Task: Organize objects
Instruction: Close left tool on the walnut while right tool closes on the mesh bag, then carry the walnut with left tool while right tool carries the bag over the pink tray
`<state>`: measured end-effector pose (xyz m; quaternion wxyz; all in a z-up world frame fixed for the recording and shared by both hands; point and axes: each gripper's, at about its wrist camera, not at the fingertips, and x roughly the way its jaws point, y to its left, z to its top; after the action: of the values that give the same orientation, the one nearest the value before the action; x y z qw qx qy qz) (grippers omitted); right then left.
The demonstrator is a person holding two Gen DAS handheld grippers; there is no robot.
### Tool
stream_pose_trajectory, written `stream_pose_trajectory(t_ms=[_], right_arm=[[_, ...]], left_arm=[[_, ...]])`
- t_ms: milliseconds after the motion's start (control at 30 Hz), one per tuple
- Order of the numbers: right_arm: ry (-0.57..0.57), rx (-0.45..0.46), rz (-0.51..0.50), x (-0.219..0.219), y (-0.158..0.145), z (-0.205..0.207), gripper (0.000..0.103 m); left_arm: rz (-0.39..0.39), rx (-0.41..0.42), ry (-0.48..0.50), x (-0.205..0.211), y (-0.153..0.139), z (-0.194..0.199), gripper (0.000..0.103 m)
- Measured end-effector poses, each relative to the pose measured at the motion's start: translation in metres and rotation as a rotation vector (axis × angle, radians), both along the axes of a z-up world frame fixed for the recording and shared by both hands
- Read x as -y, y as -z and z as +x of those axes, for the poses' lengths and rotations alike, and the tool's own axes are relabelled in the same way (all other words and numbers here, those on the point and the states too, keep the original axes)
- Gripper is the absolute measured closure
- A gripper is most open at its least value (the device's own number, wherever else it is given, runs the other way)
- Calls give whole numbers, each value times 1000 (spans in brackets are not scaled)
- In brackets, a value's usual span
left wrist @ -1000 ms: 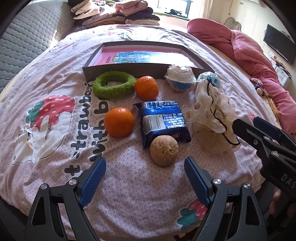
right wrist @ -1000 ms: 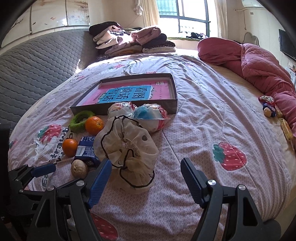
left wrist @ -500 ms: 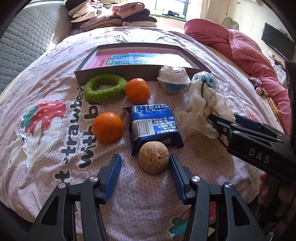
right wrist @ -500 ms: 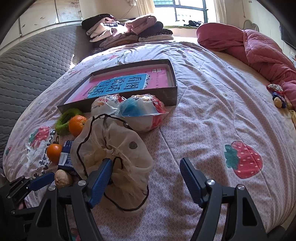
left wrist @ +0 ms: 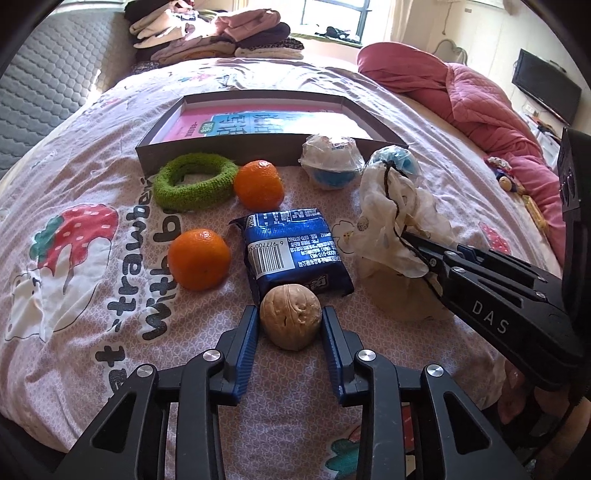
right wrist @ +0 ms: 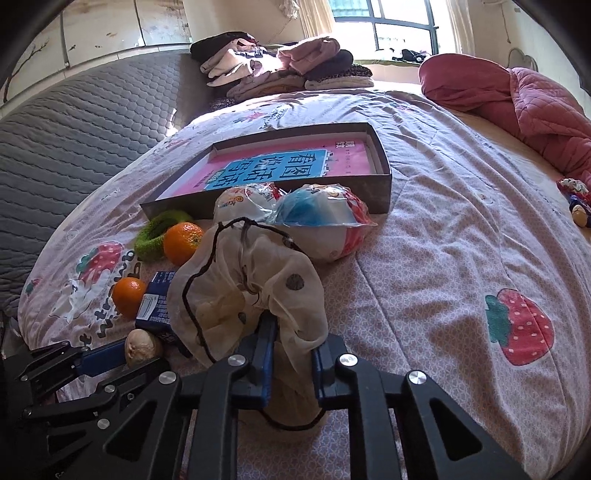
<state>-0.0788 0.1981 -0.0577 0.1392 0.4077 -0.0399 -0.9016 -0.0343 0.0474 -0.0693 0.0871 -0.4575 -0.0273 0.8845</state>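
A walnut [left wrist: 290, 321] lies on the strawberry-print bedsheet, just in front of a blue snack packet [left wrist: 295, 251]. My left gripper [left wrist: 290, 310] straddles the walnut, its jaws closing and both blue pads against its sides. To the right stands a cream drawstring pouch [right wrist: 251, 288] with a black cord. My right gripper [right wrist: 291, 343] is shut on the pouch's gathered fabric. Two oranges [left wrist: 199, 258] [left wrist: 258, 184], a green fuzzy ring [left wrist: 194, 181] and two wrapped balls [left wrist: 330, 162] [left wrist: 395, 158] lie before a shallow dark box [left wrist: 221, 147] holding a pink book.
A pile of folded clothes [left wrist: 221, 33] sits at the bed's far end beside a grey quilted headboard [right wrist: 74, 122]. A pink quilt [left wrist: 461, 92] is bunched along the right side, with a small toy [right wrist: 576, 199] near it.
My left jaws have narrowed from wide open to the walnut's sides. My right gripper came down onto the pouch and shut on its fabric.
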Motion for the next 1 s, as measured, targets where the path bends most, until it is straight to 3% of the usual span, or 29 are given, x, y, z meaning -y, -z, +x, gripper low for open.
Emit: stream_pose_trajectory(t_ms=[500, 1000], right_arm=[[0, -104, -44, -8, -23, 16, 89], [-6, -141, -43, -8, -31, 22, 89]], left_arm=[[28, -43, 4, 5, -16, 12, 70], [11, -83, -11, 10, -29, 18, 70]])
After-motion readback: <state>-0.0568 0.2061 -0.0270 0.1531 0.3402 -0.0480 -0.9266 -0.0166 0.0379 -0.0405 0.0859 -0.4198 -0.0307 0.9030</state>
